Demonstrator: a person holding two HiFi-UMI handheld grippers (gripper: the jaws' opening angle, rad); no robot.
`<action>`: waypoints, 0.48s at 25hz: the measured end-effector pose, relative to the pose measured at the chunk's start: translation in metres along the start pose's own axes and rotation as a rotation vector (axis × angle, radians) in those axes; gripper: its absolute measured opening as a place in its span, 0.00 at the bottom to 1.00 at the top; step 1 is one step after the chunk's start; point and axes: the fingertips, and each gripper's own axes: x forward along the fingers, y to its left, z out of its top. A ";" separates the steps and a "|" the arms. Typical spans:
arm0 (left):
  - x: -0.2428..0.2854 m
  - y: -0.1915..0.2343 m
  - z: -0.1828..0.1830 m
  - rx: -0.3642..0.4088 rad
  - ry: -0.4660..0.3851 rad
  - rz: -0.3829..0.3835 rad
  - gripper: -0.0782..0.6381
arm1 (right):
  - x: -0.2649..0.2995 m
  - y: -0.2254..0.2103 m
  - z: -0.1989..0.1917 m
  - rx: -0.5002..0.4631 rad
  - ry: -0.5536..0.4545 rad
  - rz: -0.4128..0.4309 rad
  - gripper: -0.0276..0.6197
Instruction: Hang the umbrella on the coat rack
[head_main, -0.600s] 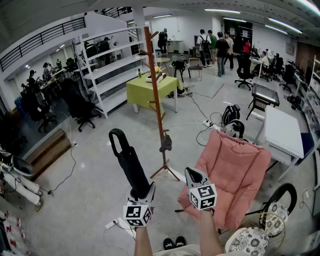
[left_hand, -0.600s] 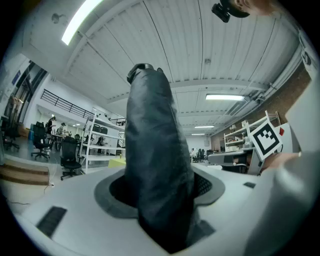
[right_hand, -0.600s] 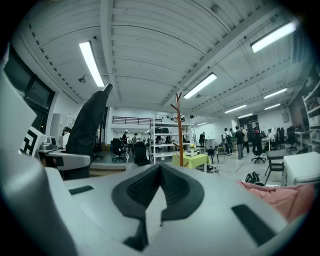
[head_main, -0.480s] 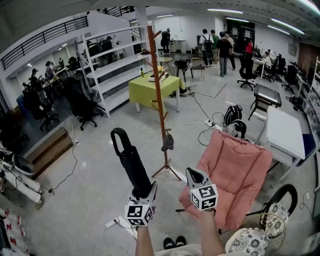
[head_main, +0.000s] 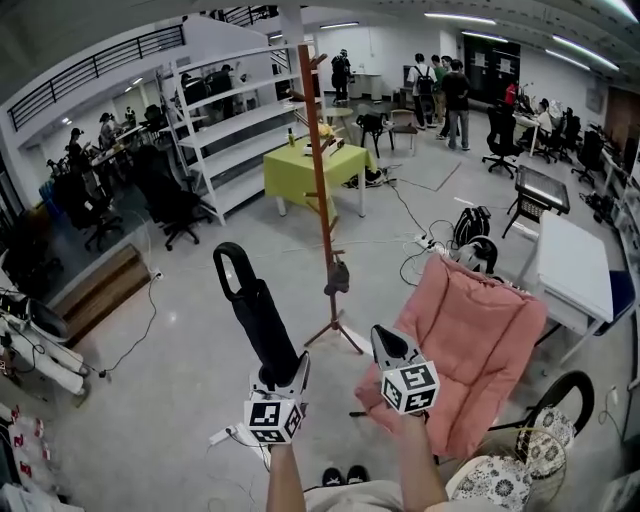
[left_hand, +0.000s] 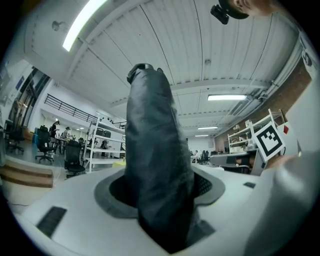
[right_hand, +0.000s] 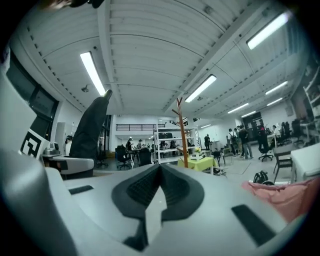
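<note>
A folded black umbrella (head_main: 258, 318) with a looped handle at its top stands upright in my left gripper (head_main: 284, 378), whose jaws are shut on its lower end. In the left gripper view the umbrella (left_hand: 156, 175) fills the gap between the pads. The wooden coat rack (head_main: 322, 190) rises from the floor ahead, slightly right of the umbrella, a dark item hanging low on its pole. My right gripper (head_main: 388, 346) hovers beside the left, shut and empty, its pads meeting. In the right gripper view the coat rack (right_hand: 183, 135) stands straight ahead and the umbrella (right_hand: 93, 131) is at left.
A pink cushioned chair (head_main: 475, 345) sits close at right. A yellow-green table (head_main: 310, 168) and white shelving (head_main: 225, 135) stand behind the rack. Cables and a power strip (head_main: 222, 436) lie on the floor. Several people (head_main: 440, 85) stand far back. A white table (head_main: 575, 265) is at right.
The view has drifted a little; the umbrella and both grippers sit slightly lower and left in the picture. The grip on the umbrella is unchanged.
</note>
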 end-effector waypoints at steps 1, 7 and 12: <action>0.002 0.001 0.003 0.006 -0.006 0.002 0.50 | 0.001 -0.003 0.003 0.014 -0.016 0.004 0.05; 0.006 0.001 0.001 0.021 -0.017 0.036 0.50 | 0.001 -0.026 -0.014 0.048 -0.002 0.012 0.05; 0.014 0.009 -0.001 -0.015 -0.033 0.056 0.50 | 0.013 -0.031 -0.019 0.034 0.025 0.024 0.05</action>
